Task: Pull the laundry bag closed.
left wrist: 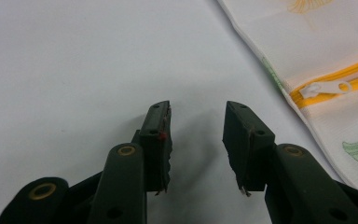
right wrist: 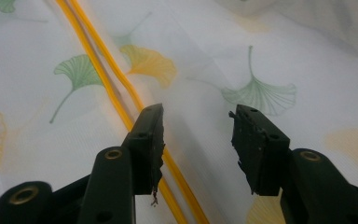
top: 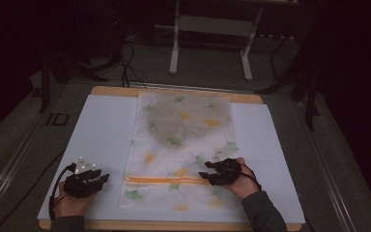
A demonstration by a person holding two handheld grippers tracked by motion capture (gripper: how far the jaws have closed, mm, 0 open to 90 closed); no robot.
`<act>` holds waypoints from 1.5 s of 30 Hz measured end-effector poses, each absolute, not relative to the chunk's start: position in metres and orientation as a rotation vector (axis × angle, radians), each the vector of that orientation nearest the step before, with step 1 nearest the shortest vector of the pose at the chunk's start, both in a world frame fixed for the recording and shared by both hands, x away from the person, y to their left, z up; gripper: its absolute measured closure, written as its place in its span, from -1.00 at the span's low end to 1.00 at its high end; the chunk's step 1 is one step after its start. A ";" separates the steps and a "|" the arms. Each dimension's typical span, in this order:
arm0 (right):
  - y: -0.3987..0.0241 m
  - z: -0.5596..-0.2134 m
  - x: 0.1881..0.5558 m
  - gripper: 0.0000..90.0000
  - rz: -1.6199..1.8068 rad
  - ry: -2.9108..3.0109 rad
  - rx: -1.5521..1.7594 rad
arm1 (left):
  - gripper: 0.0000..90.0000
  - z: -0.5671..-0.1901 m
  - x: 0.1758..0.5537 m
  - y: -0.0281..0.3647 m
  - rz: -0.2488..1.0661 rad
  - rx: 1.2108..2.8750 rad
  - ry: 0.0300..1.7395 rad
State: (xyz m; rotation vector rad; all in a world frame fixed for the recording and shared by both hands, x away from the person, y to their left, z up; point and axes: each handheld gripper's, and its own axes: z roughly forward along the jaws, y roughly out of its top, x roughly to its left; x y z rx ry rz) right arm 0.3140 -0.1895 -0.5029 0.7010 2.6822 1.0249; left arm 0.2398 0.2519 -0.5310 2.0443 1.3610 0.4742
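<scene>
**Q:** Nearest the person, what sits at the bench's front edge?

**A:** Two hands, each holding a black tool. The left tool rests on the white sheet at the near left, jaws spread apart with nothing between them, just left of the bag's edge.

**Q:** And the right one?

**A:** The right tool lies over the near right part of the mesh laundry bag, pointing left. Its jaws stand apart, gripping nothing, straddling fabric just beside the yellow zipper.

**Q:** Where is the bag?

**A:** Flat in the middle of the bench, running from near to far, printed with green and orange leaves. The white zipper pull sits at the zipper's left end.
</scene>
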 end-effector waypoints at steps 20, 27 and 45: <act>-0.159 -0.508 0.312 0.21 1.082 2.714 0.623 | 0.37 -0.531 0.240 0.251 0.472 2.047 1.357; -0.149 -0.510 0.312 0.22 1.094 2.718 0.592 | 0.37 -0.531 0.240 0.251 0.471 2.051 1.355; -0.119 -0.513 0.311 0.24 1.117 2.748 0.501 | 0.37 -0.530 0.240 0.251 0.469 2.057 1.348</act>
